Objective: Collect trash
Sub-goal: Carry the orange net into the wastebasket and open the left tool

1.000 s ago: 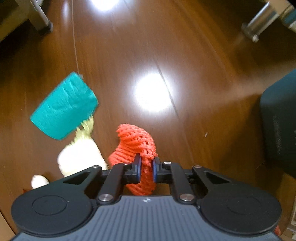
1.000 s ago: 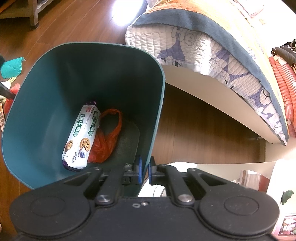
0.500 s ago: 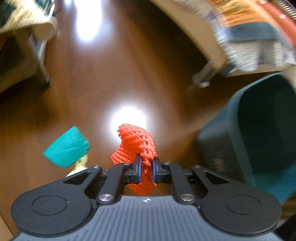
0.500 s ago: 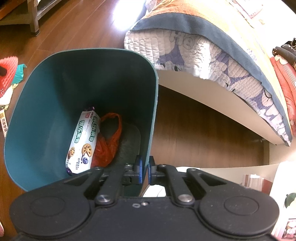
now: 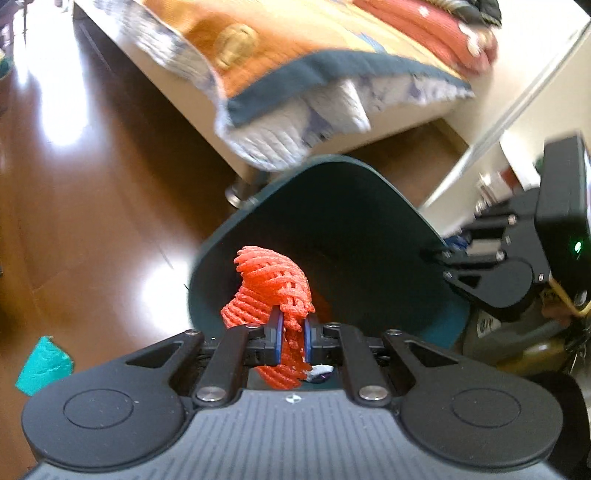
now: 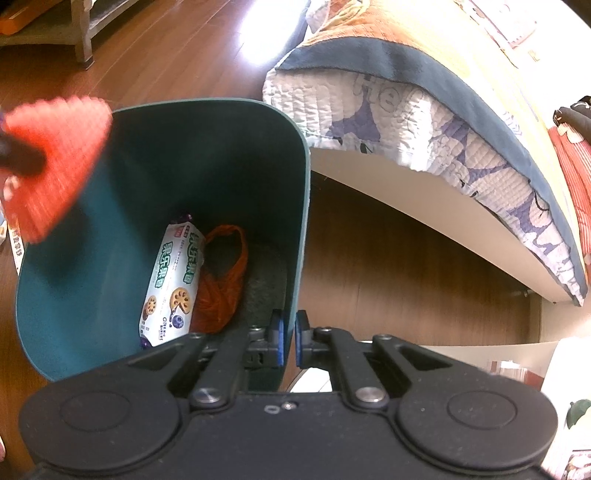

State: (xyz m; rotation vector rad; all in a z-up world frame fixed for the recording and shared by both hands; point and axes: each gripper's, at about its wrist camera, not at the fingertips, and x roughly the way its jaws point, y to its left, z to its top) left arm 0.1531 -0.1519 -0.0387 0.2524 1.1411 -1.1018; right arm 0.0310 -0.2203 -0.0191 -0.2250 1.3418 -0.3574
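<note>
The left tongs pinch an orange foam net over the teal bin, its mouth opening toward 12 o'clock. The right tongs appear clamped on the bin's rim. The net looks light, springy, best gripped by a bunched fold. A teal scrap lies on the floor at 8 o'clock.

This is a bedroom in a home. Ahead of the right claw and to its right, a low bed carries a quilted patterned bedspread with a dark blue border, and folded red-striped bedding lies on it further back. Glossy dark wooden floorboards spread to the left, where a pale furniture leg stands.
</note>
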